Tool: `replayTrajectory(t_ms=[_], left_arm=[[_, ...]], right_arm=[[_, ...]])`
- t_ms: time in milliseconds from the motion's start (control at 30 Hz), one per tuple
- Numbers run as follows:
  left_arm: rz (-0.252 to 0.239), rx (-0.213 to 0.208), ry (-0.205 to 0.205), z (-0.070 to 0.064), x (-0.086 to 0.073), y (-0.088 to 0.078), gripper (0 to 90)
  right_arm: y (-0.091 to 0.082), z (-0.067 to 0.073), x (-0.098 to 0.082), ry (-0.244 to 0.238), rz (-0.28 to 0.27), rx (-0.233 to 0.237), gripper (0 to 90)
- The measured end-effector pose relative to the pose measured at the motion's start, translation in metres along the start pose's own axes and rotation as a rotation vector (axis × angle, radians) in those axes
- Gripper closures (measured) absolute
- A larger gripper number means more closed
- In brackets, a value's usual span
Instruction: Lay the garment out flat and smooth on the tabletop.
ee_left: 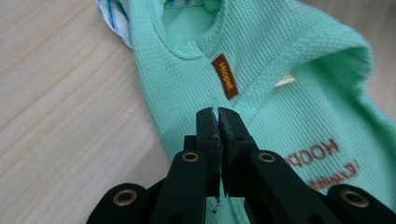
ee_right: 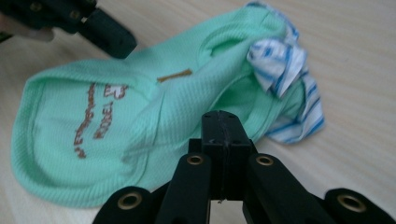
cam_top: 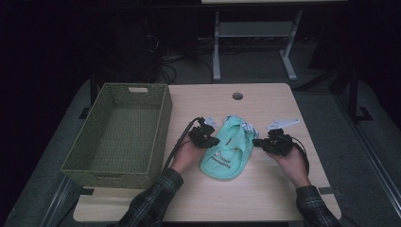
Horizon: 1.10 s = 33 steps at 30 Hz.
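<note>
Left gripper jaws clenched, pinching green shirt edge at its 9 o'clock. Right gripper jaws clenched at shirt's 3 o'clock edge; actual grip cannot tell.

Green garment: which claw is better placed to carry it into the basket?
Probably left. The left claw is shut at the garment's edge nearest the basket; the right claw is shut at its far side.
</note>
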<state>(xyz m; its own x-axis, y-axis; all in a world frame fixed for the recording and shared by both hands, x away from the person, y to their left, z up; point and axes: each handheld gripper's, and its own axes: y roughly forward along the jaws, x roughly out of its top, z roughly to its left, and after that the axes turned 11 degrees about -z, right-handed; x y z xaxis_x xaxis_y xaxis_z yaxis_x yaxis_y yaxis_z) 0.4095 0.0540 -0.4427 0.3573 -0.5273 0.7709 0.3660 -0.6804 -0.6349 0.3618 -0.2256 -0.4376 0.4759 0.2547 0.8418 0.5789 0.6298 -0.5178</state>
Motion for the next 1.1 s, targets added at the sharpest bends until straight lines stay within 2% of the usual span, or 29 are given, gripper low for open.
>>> replayTrajectory(t_ms=[167,400,567,733,767,833,900,967,1000,1100], left_arm=[[0.008,0.009,0.005,0.003,0.001,0.007,82.5],[0.015,0.013,0.012,0.006,-0.001,0.008,75.4],[0.012,-0.019,0.012,0.004,-0.001,0.01,67.4],[0.008,-0.058,0.035,-0.003,0.0,0.011,60.6],[0.016,-0.064,0.041,-0.004,0.0,0.012,60.2],[0.028,-0.054,0.055,-0.006,-0.001,0.015,61.2],[0.056,-0.05,0.085,-0.005,-0.002,0.017,67.4],[0.051,-0.053,0.068,-0.006,-0.003,0.018,73.5],[0.063,-0.057,0.086,-0.006,-0.002,0.018,78.6],[0.065,-0.047,0.081,-0.007,-0.001,0.016,85.0]], right_arm=[[0.004,0.003,-0.009,0.002,0.025,0.013,89.4],[0.014,0.009,-0.012,0.0,0.053,0.038,89.2],[0.025,0.016,-0.013,-0.014,0.087,0.05,89.1],[0.033,0.017,-0.017,-0.035,0.12,0.042,89.1],[0.033,0.017,-0.018,-0.026,0.116,0.047,89.2],[0.033,0.017,-0.017,-0.031,0.119,0.044,89.1],[0.033,0.017,-0.018,-0.029,0.118,0.045,89.1],[0.033,0.017,-0.018,-0.029,0.118,0.045,89.2],[0.033,0.017,-0.017,-0.03,0.119,0.044,89.2],[0.033,0.017,-0.017,-0.032,0.12,0.044,89.2]])
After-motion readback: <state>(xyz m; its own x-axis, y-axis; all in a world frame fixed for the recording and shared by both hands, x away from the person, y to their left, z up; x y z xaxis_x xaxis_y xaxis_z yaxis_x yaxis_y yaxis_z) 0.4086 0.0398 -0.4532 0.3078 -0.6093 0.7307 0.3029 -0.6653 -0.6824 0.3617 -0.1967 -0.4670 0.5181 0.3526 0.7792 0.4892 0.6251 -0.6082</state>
